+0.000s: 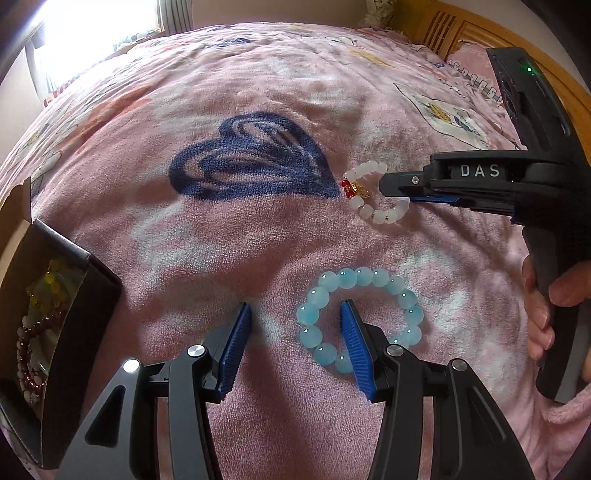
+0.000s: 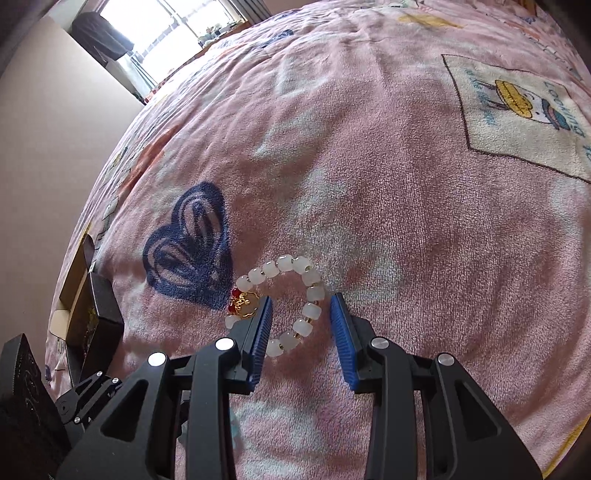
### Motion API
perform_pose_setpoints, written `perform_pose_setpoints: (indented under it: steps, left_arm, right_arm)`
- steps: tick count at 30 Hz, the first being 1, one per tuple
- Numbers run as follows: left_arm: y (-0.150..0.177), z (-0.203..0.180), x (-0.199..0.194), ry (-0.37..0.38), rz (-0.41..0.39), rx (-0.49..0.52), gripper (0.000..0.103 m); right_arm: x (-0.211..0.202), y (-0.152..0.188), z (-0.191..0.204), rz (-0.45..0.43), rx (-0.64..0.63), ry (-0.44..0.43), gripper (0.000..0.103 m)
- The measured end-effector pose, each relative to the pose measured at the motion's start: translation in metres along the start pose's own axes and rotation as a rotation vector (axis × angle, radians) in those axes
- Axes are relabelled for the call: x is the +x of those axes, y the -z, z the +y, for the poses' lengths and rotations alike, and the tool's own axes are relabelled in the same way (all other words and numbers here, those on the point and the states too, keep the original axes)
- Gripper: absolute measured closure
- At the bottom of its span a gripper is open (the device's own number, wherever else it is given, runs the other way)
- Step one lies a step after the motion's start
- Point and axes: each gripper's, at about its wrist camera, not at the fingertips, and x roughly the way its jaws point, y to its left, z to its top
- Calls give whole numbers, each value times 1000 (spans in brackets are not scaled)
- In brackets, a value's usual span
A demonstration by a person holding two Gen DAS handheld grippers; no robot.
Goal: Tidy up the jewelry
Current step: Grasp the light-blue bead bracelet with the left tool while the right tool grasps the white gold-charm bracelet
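Note:
A light blue bead bracelet lies flat on the pink blanket. My left gripper is open over it. Its right finger stands inside the ring and the ring's left beads lie between the pads, untouched. Further back lies a white bead bracelet with a gold charm and red beads. My right gripper reaches it from the right. In the right wrist view that gripper is open, and the right side of the white bracelet sits between its blue pads with gaps on both sides.
A dark open box stands at the left edge of the bed, with yellow and dark red bead strings inside; it also shows as the box. A hand grips the right gripper's handle. A wooden headboard is far right.

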Motion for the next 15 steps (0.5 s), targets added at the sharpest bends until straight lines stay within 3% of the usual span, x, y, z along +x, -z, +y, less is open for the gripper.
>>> perform_pose_setpoints:
  steps: [4,9,15]
  left_arm:
    - [0,-3,1,-31,-18,13,58]
    - [-2,0,1,-34,-36,-5,76]
    - [-4,3,-4,-25,-56,-8,87]
  right_arm:
    - [4,1,8,-11,-34,50,75]
    - [8,3,14,-22,-77,107,89]
    - [4,7,17,-36,-90,106,91]
